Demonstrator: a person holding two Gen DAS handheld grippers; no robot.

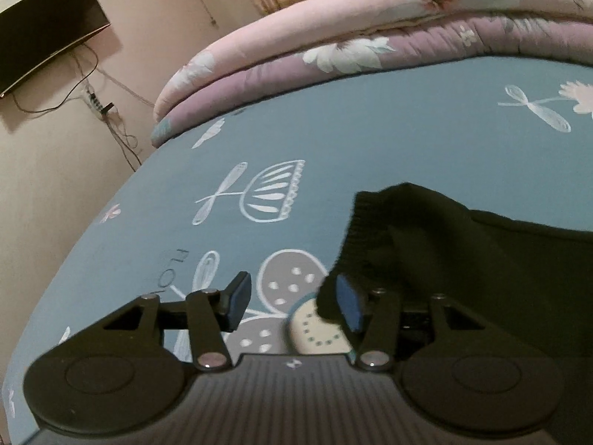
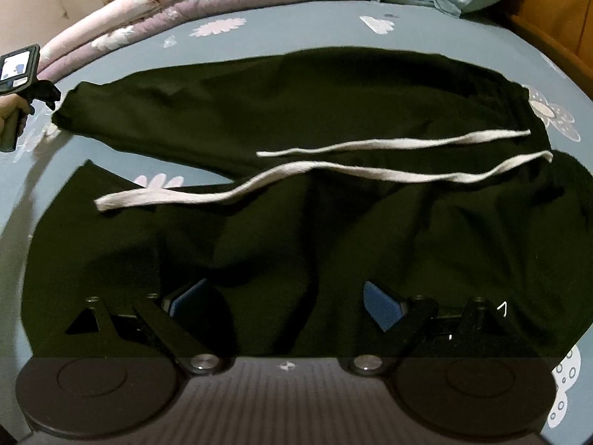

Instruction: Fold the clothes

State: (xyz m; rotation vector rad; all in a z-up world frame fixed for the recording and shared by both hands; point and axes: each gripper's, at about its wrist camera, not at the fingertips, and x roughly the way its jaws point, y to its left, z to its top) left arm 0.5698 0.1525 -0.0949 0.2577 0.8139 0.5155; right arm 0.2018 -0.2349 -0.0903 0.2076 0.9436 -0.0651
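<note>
Lay spread on blue bedsheet (image 2: 333,26): black trousers (image 2: 296,111), soft, limp, light | best pinched at ribbed cuff (image 1: 374,230) or waistband | left gripper (image 1: 292,302) fingers apart, cuff beside one pad | right gripper (image 2: 285,302) fingers apart, unclamped over cloth

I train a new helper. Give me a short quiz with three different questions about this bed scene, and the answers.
1. True or false: the black trousers lie spread out on the blue bedsheet.
2. How many white drawstrings lie across the trousers? A) one B) two C) four
3. Which part of the trousers is next to the left gripper?

Key:
1. True.
2. B.
3. The ribbed leg cuff; its edge hangs beside one blue pad, and the jaws stand apart, not pressing it.
</note>
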